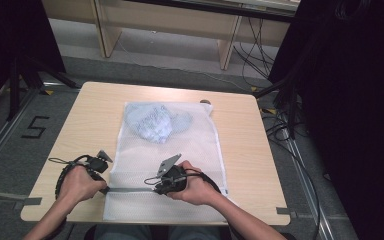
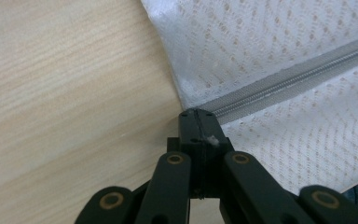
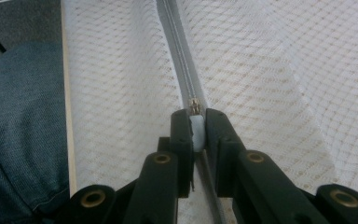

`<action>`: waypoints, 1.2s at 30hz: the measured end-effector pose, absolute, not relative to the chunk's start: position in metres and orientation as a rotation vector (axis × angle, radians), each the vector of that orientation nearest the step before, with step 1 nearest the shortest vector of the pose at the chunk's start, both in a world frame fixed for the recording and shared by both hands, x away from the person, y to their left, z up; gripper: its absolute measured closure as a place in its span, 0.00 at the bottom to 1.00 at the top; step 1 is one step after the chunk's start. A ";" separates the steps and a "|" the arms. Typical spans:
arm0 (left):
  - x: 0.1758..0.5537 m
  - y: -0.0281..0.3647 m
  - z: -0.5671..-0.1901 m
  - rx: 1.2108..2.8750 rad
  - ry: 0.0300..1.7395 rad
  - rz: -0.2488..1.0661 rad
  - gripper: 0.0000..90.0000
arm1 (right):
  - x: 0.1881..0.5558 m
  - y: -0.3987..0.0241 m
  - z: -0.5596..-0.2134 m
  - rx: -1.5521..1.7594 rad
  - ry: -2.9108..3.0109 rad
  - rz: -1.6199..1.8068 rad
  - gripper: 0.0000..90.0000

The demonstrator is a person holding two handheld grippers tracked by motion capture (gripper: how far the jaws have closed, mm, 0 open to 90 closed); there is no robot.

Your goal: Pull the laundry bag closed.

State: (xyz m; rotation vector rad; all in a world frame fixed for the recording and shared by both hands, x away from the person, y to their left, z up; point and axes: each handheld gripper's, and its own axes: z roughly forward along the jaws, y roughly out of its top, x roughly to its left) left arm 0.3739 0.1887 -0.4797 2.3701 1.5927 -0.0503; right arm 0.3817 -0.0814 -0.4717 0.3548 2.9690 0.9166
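A light wood-grain desk (image 1: 85, 125) with rounded corners stands on a grey floor (image 1: 10, 150). A white mesh laundry bag (image 1: 190, 150) lies flat on the desk, reaching from near the far edge to the near edge, with bare wood on both sides. A grey zipper (image 1: 130, 190) runs across the bag near its near end, a pale blue crumpled cloth (image 1: 155, 122) shows at its far end, and a small round object (image 1: 205, 102) lies just beyond its far right corner.
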 end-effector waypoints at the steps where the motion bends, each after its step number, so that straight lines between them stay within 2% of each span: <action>1: 0.374 0.189 -0.480 2.370 1.593 -0.050 0.99 | 0.382 -0.081 -0.472 0.355 2.969 0.917 0.92; 3: 0.370 0.192 -0.473 2.380 1.528 0.025 0.96 | 0.383 -0.081 -0.472 0.376 2.970 0.931 0.92; 4: 0.367 0.193 -0.466 2.336 1.491 0.034 0.83 | 0.383 -0.081 -0.471 0.387 2.968 0.936 0.92; 5: 0.367 0.194 -0.460 2.334 1.397 0.072 0.83 | 0.383 -0.081 -0.471 0.387 2.968 0.936 0.92; 6: 0.366 0.193 -0.454 2.322 1.305 0.124 0.76 | 0.383 -0.081 -0.472 0.398 2.971 0.949 0.92; 9: 0.363 0.182 -0.451 2.355 1.083 0.183 0.68 | 0.385 -0.080 -0.472 0.378 2.968 0.956 0.92; 10: 0.361 0.173 -0.457 2.390 0.957 0.215 0.59 | 0.385 -0.080 -0.473 0.388 2.966 0.962 0.92; 11: 0.360 0.169 -0.460 2.430 0.862 0.217 0.59 | 0.385 -0.080 -0.473 0.388 2.966 0.962 0.92; 12: 0.359 0.165 -0.466 2.475 0.780 0.197 0.55 | 0.385 -0.081 -0.473 0.389 2.965 0.965 0.92; 13: 0.357 0.162 -0.471 2.504 0.771 0.159 0.53 | 0.385 -0.081 -0.473 0.379 2.961 0.966 0.92; 14: 0.356 0.158 -0.475 2.530 0.719 0.180 0.48 | 0.385 -0.081 -0.473 0.396 2.964 0.969 0.92; 16: 0.355 0.154 -0.482 2.560 0.669 0.185 0.46 | 0.384 -0.081 -0.473 0.398 2.964 0.970 0.92; 23: 0.360 0.157 -0.491 2.561 0.674 0.129 0.63 | 0.383 -0.080 -0.475 0.409 2.977 0.960 0.92; 32: 0.362 0.163 -0.492 2.545 0.684 0.119 0.87 | 0.386 -0.082 -0.478 0.377 2.987 0.946 0.92; 36: 0.361 0.159 -0.491 2.576 0.677 0.119 0.92 | 0.386 -0.083 -0.478 0.369 2.993 0.939 0.92</action>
